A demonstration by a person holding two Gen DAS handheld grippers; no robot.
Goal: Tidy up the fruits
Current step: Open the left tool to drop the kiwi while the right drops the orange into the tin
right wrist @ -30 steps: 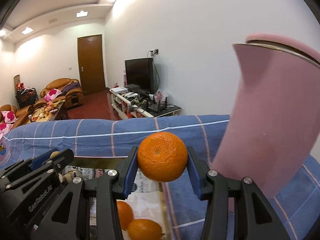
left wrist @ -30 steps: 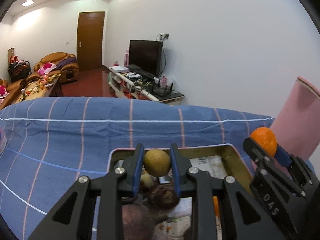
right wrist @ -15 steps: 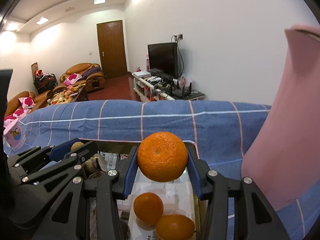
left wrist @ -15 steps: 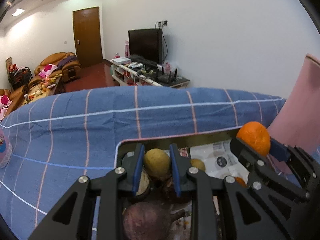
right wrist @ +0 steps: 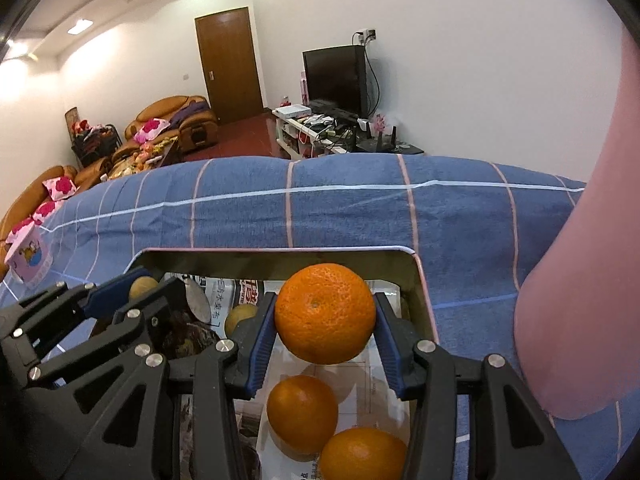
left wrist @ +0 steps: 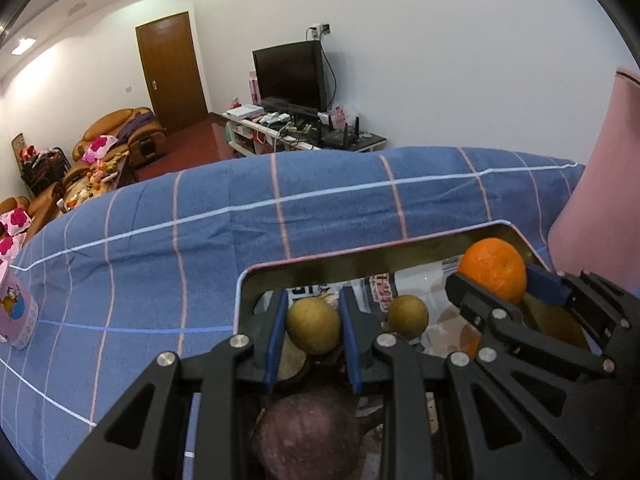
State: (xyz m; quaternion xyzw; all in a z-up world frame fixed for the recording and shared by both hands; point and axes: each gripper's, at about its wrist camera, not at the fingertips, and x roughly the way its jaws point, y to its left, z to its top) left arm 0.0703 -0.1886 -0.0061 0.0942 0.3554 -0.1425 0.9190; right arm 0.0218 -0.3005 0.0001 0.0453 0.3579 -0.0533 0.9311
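Observation:
My left gripper [left wrist: 313, 325] is shut on a small yellow-brown fruit [left wrist: 313, 330] and holds it over the left part of a metal tray [left wrist: 360, 254]. My right gripper [right wrist: 325, 320] is shut on an orange [right wrist: 325, 313] over the tray's right part [right wrist: 280, 254]; the orange also shows in the left wrist view [left wrist: 493, 276]. Below it lie two more oranges [right wrist: 302, 408] [right wrist: 362, 454]. A second yellow-brown fruit [left wrist: 408, 316] and a dark purple fruit [left wrist: 308, 432] lie in the tray on newspaper.
The tray sits on a blue checked cloth [left wrist: 200, 248]. A tall pink container [right wrist: 580, 320] stands close on the right. A small pink box [left wrist: 16, 316] stands at the left edge. A TV, a sofa and a door are far behind.
Both grippers have come down and forward over the tray, each still holding its fruit. More of the tray's inside and its fruits now shows.

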